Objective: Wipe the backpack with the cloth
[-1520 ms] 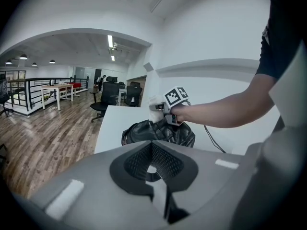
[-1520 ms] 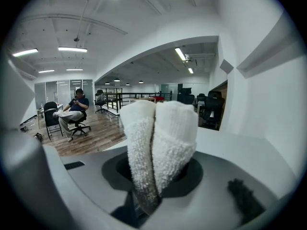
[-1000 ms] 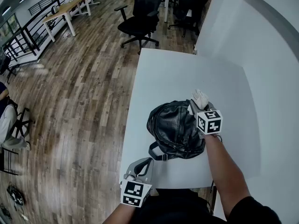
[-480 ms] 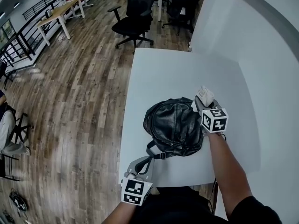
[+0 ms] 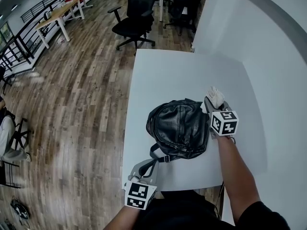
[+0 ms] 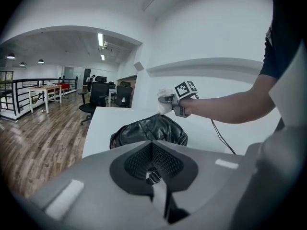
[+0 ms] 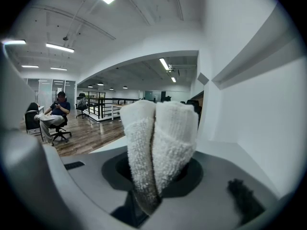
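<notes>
Room: big office with a wood floor and black chairs far off.
Desk: white desk by a white wall. It carries the bag.
Backpack: black shiny backpack lies flat in the middle of the desk, a bit nearer the person. Its long way runs from the near left, where its strap comes out, to the far right.
Right gripper: right gripper is at the bag's far right edge, just beside it. Its jaws are pinching the cloth.
Left gripper: left gripper is low at the near left corner of the desk. Its jaws are pressed together, and they look to be nipping the strap.
Cloth: white fluffy cloth is folded and sticks out past the jaws. It points away from the bag and is not on it.
Strap: black strap runs from the bag to the left jaws.
Which way: the bag lies to the left of the cloth, so the right hand is the near one. I think it must turn left and down to rub the bag.
</notes>
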`<control>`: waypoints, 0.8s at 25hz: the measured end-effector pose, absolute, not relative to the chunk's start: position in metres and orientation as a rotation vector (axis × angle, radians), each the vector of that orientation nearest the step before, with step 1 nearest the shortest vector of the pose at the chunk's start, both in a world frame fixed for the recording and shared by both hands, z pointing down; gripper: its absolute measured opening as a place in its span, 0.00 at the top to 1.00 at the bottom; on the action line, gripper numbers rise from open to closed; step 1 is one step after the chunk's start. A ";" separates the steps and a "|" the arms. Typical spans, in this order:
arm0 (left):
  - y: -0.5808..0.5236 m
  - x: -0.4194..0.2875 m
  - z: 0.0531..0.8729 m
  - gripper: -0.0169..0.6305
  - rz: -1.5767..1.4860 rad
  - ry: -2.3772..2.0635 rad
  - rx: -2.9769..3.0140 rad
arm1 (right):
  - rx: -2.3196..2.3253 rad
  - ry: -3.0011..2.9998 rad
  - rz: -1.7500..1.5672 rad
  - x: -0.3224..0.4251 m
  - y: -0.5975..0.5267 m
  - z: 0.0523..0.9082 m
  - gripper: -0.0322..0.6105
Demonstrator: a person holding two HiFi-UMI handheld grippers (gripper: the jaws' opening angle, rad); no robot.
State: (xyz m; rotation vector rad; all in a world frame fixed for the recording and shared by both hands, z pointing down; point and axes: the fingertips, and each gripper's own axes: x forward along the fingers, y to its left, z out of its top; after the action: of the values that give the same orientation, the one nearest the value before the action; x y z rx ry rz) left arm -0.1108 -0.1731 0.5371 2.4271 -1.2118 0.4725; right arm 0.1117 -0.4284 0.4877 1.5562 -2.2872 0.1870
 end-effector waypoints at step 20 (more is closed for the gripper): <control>-0.167 -0.132 0.539 0.96 0.470 -1.262 2.375 | 1.240 -2.473 0.273 -0.032 -0.372 0.524 0.79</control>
State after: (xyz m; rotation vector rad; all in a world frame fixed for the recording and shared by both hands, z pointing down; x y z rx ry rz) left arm -0.1320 -0.1665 0.5388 2.3751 -1.2616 0.4704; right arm -0.0316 -0.3720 0.5239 1.2399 -2.4725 0.2728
